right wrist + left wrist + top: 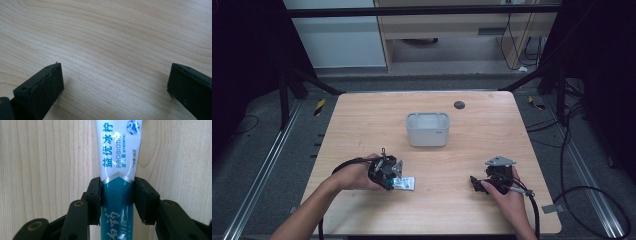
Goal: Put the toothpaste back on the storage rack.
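Note:
A white and teal toothpaste tube (404,183) lies flat on the wooden table near its front left. My left gripper (391,181) is over the tube's teal end. In the left gripper view both jaws press against the sides of the toothpaste tube (119,170), so my left gripper (117,195) is shut on it. My right gripper (476,184) rests low over the table at the front right, held by a hand. In the right gripper view my right gripper (115,82) stands wide open over bare wood, with nothing between its fingers.
A grey-white plastic bin (427,129) stands upright near the middle of the table (362,120), beyond both grippers. A small dark round disc (459,104) lies at the table's far edge. Cables run on the floor to the right.

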Motion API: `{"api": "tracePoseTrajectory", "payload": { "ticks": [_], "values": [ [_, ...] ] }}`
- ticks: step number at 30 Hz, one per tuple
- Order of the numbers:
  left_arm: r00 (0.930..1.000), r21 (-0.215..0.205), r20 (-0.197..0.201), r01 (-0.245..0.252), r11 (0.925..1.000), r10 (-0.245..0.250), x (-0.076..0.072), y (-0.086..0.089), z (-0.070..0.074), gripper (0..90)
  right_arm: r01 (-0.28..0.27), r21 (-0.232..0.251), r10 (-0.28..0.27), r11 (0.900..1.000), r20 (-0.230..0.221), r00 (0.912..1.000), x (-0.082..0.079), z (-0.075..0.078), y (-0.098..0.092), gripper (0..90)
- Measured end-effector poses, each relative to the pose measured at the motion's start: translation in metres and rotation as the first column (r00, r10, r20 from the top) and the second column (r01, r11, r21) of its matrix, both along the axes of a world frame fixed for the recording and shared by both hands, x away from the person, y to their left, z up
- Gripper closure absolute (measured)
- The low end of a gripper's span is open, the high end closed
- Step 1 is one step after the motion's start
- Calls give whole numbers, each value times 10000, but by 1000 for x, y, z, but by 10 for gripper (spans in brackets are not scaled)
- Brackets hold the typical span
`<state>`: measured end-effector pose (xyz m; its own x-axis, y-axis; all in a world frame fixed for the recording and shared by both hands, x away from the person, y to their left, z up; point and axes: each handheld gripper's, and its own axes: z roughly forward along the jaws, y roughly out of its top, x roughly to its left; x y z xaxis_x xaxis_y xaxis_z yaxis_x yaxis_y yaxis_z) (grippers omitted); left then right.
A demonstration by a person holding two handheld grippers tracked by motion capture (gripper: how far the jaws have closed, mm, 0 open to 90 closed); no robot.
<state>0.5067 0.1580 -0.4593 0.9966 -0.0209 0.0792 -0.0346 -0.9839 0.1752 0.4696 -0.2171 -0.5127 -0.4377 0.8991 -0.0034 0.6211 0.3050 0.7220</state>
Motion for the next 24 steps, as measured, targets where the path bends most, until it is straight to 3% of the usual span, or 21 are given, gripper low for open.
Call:
{"api": "tracePoseTrajectory", "payload": {
  "ticks": [10,18,24],
  "values": [
    [9999,101,128,-3,9999,1,-3,-2,3,673,0,5,0,10000,-3,10000,0,0,0,7],
    [9996,-72,280,-26,10000,28,-3,0,5,737,1,5,-1,10000,0,10000,0,0,0,7],
    [9960,-355,685,-557,9978,580,-8,3,8,763,2,5,-2,10000,-2,10000,0,0,0,7]
  ]
}}
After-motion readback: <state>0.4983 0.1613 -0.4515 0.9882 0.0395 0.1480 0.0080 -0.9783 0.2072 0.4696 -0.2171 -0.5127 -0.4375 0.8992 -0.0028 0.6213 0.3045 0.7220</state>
